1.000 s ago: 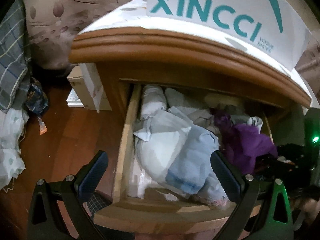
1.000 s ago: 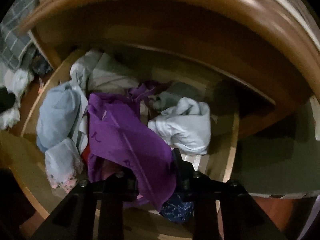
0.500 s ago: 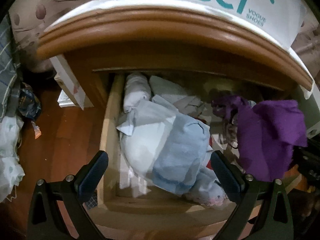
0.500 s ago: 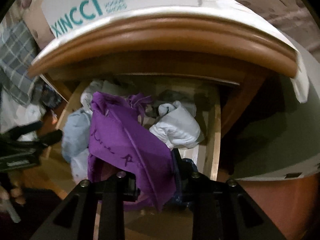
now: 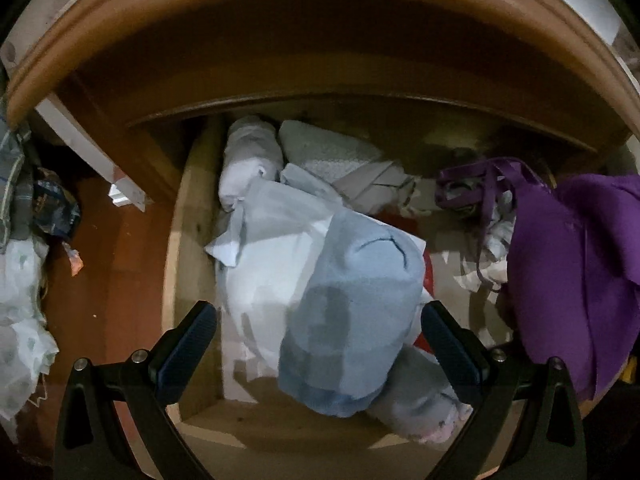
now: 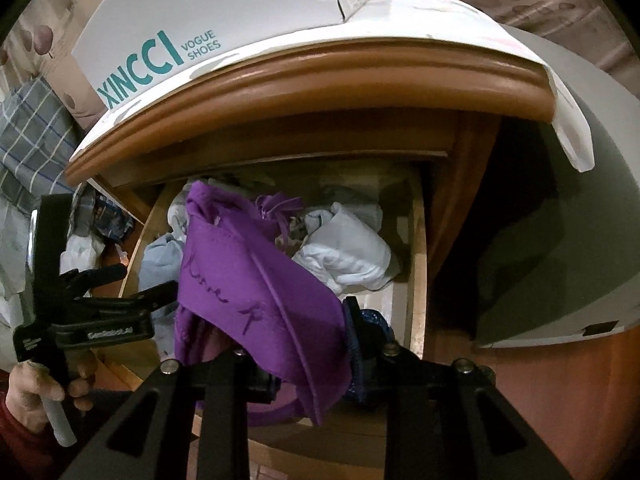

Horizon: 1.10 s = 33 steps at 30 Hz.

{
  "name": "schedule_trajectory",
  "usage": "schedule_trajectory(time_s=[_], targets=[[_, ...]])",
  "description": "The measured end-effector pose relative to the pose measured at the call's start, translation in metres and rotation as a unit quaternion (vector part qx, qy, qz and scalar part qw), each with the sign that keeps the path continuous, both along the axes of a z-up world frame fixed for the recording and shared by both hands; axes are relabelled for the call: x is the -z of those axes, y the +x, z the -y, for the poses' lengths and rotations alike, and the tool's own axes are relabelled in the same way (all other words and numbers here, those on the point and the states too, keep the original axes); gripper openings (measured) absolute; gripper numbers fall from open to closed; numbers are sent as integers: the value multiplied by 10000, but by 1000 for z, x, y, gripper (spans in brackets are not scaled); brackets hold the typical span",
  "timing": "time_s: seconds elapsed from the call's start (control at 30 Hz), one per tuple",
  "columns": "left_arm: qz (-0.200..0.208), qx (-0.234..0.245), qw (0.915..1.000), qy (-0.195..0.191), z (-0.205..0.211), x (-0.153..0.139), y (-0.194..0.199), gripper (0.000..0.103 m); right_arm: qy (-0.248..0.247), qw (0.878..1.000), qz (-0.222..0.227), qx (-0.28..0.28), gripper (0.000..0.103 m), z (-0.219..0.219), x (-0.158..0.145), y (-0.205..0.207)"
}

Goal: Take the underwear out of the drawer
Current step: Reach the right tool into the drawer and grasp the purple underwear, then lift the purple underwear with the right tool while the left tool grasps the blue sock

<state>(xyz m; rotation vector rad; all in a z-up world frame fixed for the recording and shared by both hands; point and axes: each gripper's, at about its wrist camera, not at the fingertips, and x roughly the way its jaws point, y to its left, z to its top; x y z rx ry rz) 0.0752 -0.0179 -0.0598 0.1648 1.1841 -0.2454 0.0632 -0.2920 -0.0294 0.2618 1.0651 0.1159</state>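
Right gripper (image 6: 308, 376) clamped on purple underwear (image 6: 256, 300), lifted above the open drawer (image 6: 418, 264). Left gripper (image 5: 320, 344) jaws wide apart, empty, a pale blue garment (image 5: 356, 320) directly below between its fingers.

Both views steeply down over drawer (image 5: 188, 264)

A purple garment (image 6: 256, 304) with dark scribbled writing fills the frame's centre. Upper left, a white box (image 6: 208, 12) carries teal lettering beside grey checked cloth (image 6: 32, 140). Lower centre lies a pale blue bundle (image 5: 356, 320).
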Motion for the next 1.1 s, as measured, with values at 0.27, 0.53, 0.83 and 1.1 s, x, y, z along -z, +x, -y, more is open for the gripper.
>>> schedule_trajectory(time_s=[0.27,0.53,0.83,1.1], targets=[[-501,-308,9964,-611,-11,7,8,49,65,10000,-12,-5,26,-1,-1,0],[-243,-400,9965,-687,-21,-11,1,40,86,9999,24,-84,26,-4,-1,2],[289,-510,9955,-747,-37,-46,-9,40,-36,9998,203,-56,26,-5,-2,2],[631,-486,9939,-768,-49,-65,-20,40,-227,9992,319,-32,26,-8,-8,1]])
